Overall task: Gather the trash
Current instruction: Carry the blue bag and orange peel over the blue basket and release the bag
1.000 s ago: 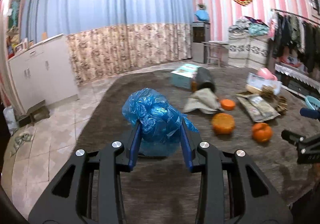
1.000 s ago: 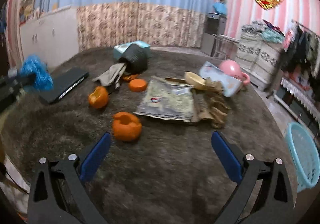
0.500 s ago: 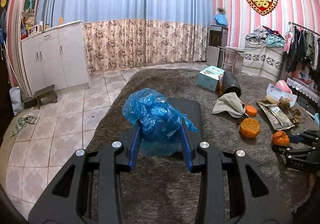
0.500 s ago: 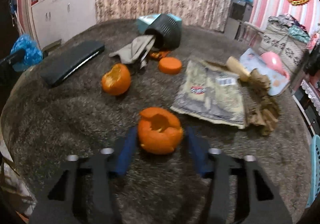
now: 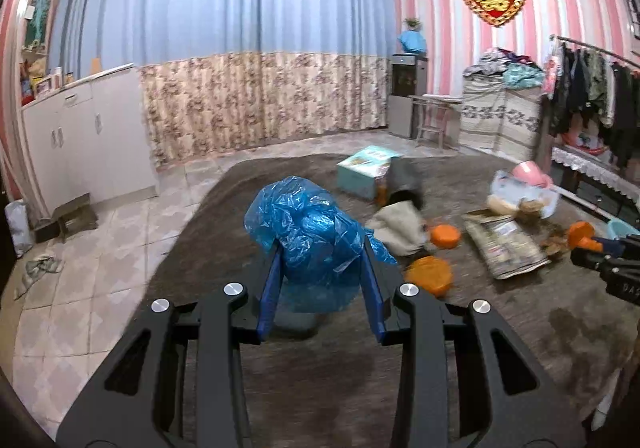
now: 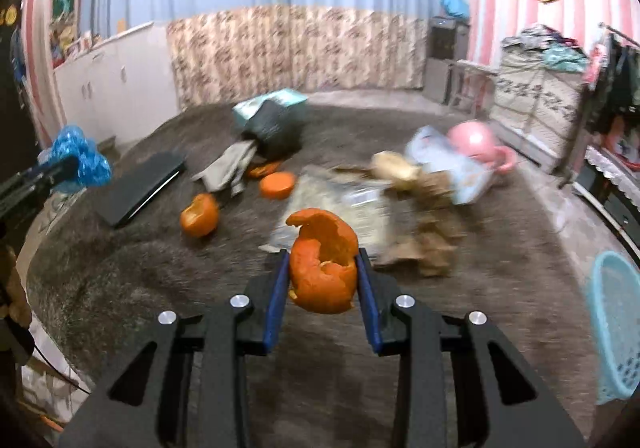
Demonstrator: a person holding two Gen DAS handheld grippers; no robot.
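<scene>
Two grips active: left gripper [image 5: 322, 272] pinches crumpled blue plastic bag [image 5: 308, 232] above brown carpet [image 5: 320, 388]; right gripper [image 6: 323, 276] jaws closing on torn orange peel shell [image 6: 324, 264], lifted clear of carpet.

Bare brown carpet [image 6: 120, 288] lies left of the right tongs [image 6: 323, 280]; a crumpled printed wrapper [image 6: 352, 208] and brown paper scraps [image 6: 432, 244] crowd ahead.

Black linkage frames, silver screws, blue fingers [image 6: 276, 300]
</scene>
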